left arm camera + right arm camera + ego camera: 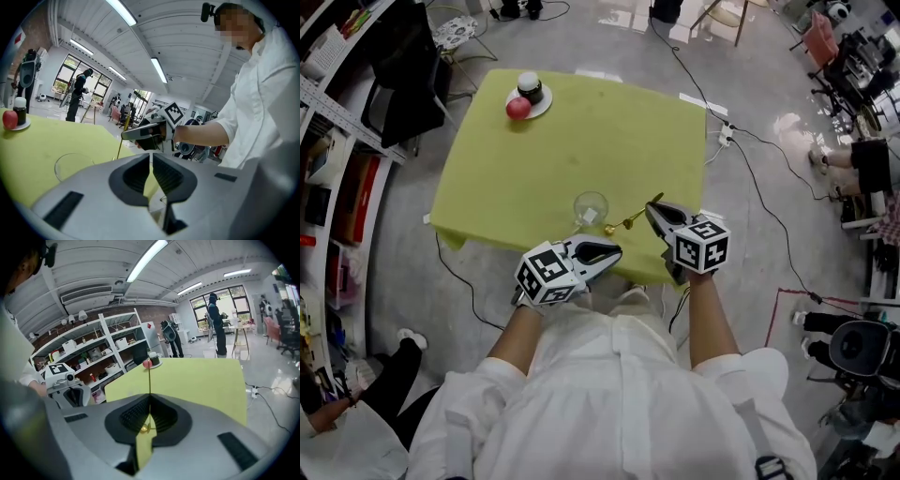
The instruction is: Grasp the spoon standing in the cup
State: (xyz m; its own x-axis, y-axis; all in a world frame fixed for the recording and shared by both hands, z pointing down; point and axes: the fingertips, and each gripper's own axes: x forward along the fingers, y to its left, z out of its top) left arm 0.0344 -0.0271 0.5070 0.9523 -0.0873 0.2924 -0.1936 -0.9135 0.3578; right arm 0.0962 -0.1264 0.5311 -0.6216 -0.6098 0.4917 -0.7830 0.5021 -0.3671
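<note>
— What's around?
— A plate (546, 104) with an apple (518, 108) and a jar (530, 88) sits at the worktop's (609, 141) far corner, well apart from the rest.
— And the spoon (628, 221)?
— Just right of the cup (591, 207), outside it, pinched in the right gripper's (652, 211) closed jaws. The left gripper (617, 250) hovers at the near edge, jaws together and empty.

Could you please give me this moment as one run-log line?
right tool: shut on spoon | spoon: outside cup, beside it | left tool: shut, empty
</note>
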